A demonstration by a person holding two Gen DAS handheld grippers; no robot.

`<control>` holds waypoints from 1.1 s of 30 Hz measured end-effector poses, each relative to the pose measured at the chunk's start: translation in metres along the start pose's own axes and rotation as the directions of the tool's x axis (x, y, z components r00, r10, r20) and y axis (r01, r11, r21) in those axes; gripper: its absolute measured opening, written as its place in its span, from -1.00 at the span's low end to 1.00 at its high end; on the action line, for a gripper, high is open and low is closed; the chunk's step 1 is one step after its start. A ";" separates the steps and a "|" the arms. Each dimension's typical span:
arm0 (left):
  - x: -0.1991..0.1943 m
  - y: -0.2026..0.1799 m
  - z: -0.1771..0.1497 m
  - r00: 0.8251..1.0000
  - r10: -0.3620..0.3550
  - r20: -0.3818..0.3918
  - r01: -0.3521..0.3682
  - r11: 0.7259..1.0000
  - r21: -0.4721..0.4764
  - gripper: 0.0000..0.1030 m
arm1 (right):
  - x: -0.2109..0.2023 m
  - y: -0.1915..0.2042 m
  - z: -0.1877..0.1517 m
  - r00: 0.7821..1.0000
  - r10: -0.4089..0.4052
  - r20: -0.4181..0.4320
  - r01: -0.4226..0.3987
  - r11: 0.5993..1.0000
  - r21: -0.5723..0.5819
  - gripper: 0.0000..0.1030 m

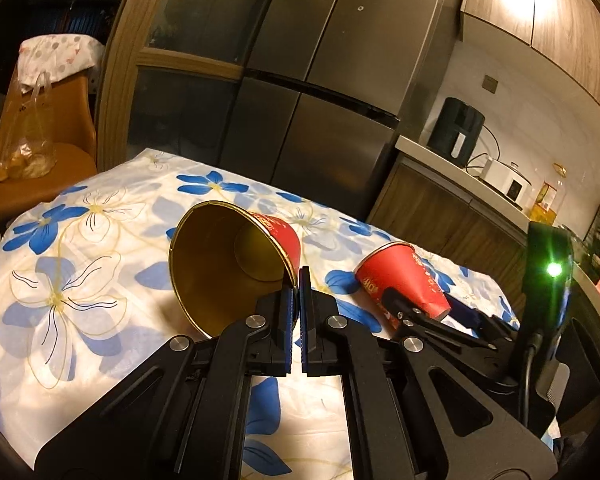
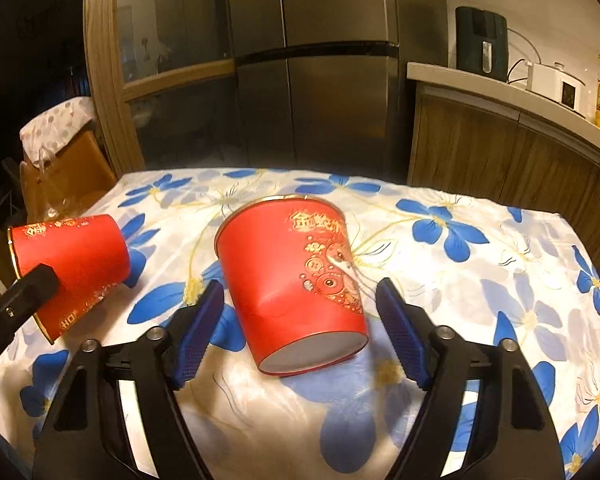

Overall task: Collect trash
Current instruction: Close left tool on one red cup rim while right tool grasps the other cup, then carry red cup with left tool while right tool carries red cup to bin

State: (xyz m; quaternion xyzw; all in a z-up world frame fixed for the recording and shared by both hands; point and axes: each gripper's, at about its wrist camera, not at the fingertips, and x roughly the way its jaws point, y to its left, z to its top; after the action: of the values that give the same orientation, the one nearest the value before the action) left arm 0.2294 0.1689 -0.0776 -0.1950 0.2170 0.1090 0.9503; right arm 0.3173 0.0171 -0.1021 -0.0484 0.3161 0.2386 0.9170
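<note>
On the far left we see an orange chair [image 1: 40,152] with a clear plastic bag [image 1: 24,156] on its seat; something yellowish lies inside, but we cannot tell what. Next comes the table [image 2: 480,280], covered in a cloth with blue flowers. Two red paper cups lie on their sides on it.

The left cup [image 1: 228,264] is empty: the left wrist view looks straight into its gold-lined inside. Its mouth faces toward us and to the left, and its base points away toward the fridge [image 1: 320,80]. The left gripper [image 1: 299,292] has its fingers closed on the cup's rim, one inside and one outside the wall.

The right wrist view shows that same cup [image 2: 72,264] only from outside, and it hides the gold lining.

The right cup [image 2: 296,280] lies near the middle of the table, with its grey base toward us and its mouth toward the fridge, so we cannot see inside. The right gripper [image 2: 300,320] straddles its lower end with the fingers spread and clear of both sides.
</note>
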 end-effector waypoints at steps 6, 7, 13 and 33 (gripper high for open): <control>0.000 0.001 -0.001 1.000 0.001 -0.003 -0.001 1.000 -0.007 -0.98 | -0.002 -0.002 -0.001 1.000 0.010 -0.002 -0.010 1.000 0.002 0.21; 0.000 0.001 0.000 1.000 0.000 -0.002 0.000 1.000 -0.005 -0.98 | -0.003 -0.002 0.000 1.000 0.012 0.002 -0.012 1.000 0.001 0.21; -0.001 0.002 -0.001 1.000 0.001 0.000 -0.001 1.000 -0.008 -0.98 | -0.022 -0.006 0.001 0.999 0.007 0.048 -0.008 1.000 0.011 0.20; -0.027 -0.040 -0.004 1.000 -0.006 0.010 0.005 0.996 0.093 -0.98 | -0.130 -0.067 -0.023 0.980 -0.069 0.187 0.045 0.990 0.131 0.20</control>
State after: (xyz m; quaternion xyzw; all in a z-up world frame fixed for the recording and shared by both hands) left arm 0.2157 0.1280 -0.0561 -0.1505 0.2164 0.0970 0.9598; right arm 0.2468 -0.1008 -0.0463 0.0235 0.2395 0.1953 0.9508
